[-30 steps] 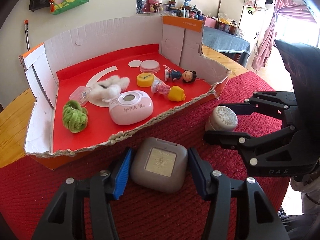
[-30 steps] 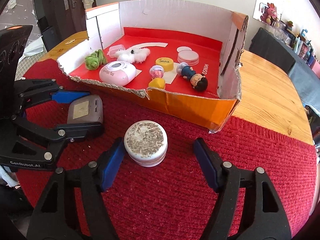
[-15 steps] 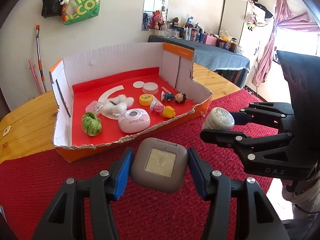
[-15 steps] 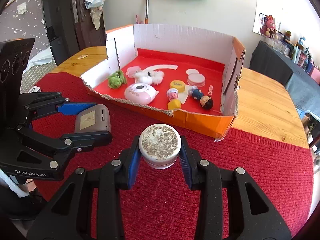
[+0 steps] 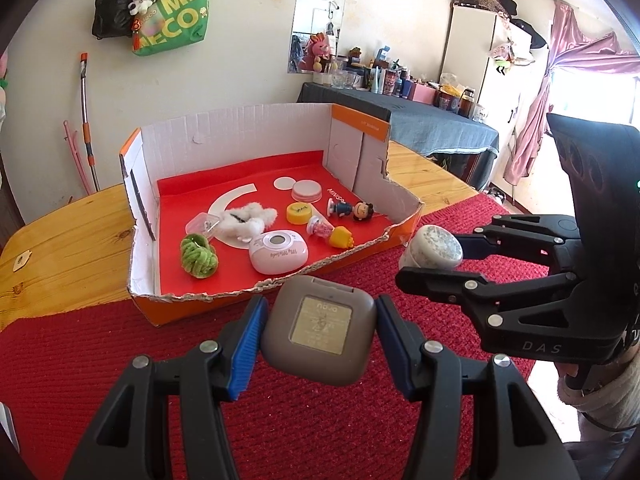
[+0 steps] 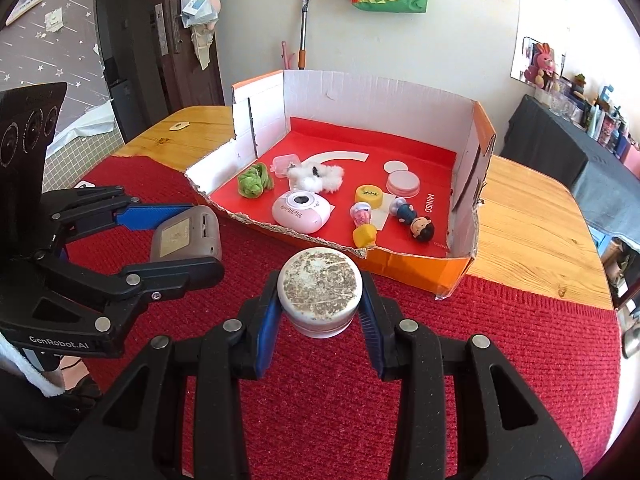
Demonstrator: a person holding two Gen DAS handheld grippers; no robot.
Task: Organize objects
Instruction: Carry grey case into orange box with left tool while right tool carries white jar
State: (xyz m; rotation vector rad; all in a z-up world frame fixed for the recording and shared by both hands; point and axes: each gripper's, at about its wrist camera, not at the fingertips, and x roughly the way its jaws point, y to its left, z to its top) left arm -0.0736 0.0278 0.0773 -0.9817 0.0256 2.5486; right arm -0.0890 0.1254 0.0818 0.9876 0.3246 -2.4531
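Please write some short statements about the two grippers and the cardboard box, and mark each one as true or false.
1. The left gripper is shut on the grey rounded square case. True.
2. The right gripper is open and holds nothing. False: it is shut on the round white speckled jar.
3. The pink oval device lies inside the red-floored cardboard box. True.
4. The green knotted rope toy lies on the red woven mat. False: it lies inside the box.
5. The yellow round cap is inside the box. True.
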